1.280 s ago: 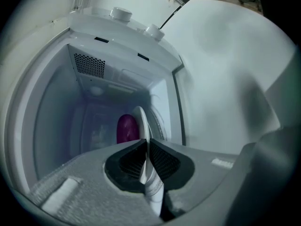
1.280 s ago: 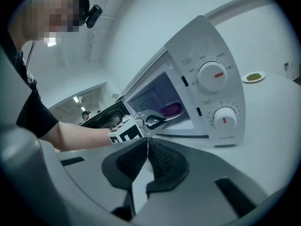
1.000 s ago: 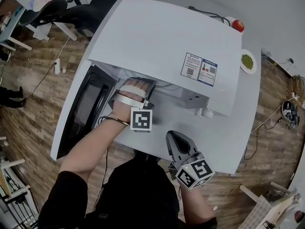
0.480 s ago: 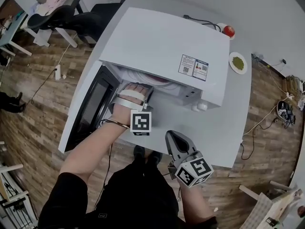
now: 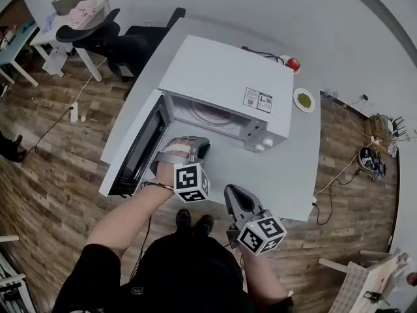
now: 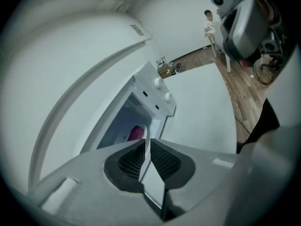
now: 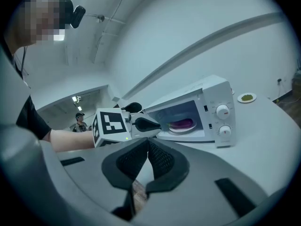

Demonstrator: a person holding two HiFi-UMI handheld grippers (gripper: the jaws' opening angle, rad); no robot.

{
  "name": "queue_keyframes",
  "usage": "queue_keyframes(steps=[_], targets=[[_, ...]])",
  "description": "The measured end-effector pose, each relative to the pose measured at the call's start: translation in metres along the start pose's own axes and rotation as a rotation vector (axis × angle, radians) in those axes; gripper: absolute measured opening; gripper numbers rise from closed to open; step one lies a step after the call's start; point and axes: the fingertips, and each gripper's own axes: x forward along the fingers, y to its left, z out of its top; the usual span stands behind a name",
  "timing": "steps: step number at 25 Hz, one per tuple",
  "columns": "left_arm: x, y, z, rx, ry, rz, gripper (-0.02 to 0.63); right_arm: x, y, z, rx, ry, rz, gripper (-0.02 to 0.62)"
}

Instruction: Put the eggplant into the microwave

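Observation:
The purple eggplant (image 5: 210,113) lies on a plate inside the white microwave (image 5: 228,77), whose door (image 5: 133,152) hangs open to the left. It also shows in the right gripper view as the eggplant (image 7: 181,124) on its plate (image 7: 180,129), and in the left gripper view as a purple eggplant (image 6: 135,133) deep in the cavity. My left gripper (image 5: 199,150) sits on the table just in front of the opening, shut and empty, its pads (image 6: 157,160) meeting. My right gripper (image 5: 233,192) hovers near the table's front edge, shut with nothing in it.
A red round fruit (image 5: 293,64) and a small plate of green bits (image 5: 303,100) stand on the white table (image 5: 287,175) behind and right of the microwave. Office chairs (image 5: 117,34) stand beyond the far left corner. Cables lie on the wooden floor at right.
My left gripper has drawn back out of the microwave's opening to the table in front of it. The head view has pulled back, so the eggplant inside now shows. The right gripper stayed.

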Motion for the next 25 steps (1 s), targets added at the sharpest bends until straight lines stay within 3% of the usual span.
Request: queue_keyframes(steps=[8,13,16,19,22,25], targets=[[-0.098,-0.013,0.025,-0.176,-0.127,-0.003,0.034,-0.022,0.042,0.009,-0.061,-0.03,0.016,0.017],[-0.138,-0.022,0.023,-0.182,-0.116,0.059,0.034,-0.04,0.052,0.014,-0.066,-0.044,0.039,0.017],[-0.159,-0.037,0.027,-0.241,-0.117,0.055,0.034,-0.059,0.051,0.011,-0.055,-0.036,0.05,0.017],[-0.18,-0.059,0.043,-0.375,-0.147,-0.003,0.034,-0.085,0.05,0.01,-0.058,-0.028,0.068,0.017],[-0.205,-0.078,0.069,-0.576,-0.232,-0.055,0.034,-0.114,0.049,0.013,-0.073,-0.043,0.1,0.017],[-0.233,-0.082,0.091,-0.773,-0.328,-0.014,0.034,-0.145,0.052,0.018,-0.072,-0.071,0.16,0.016]])
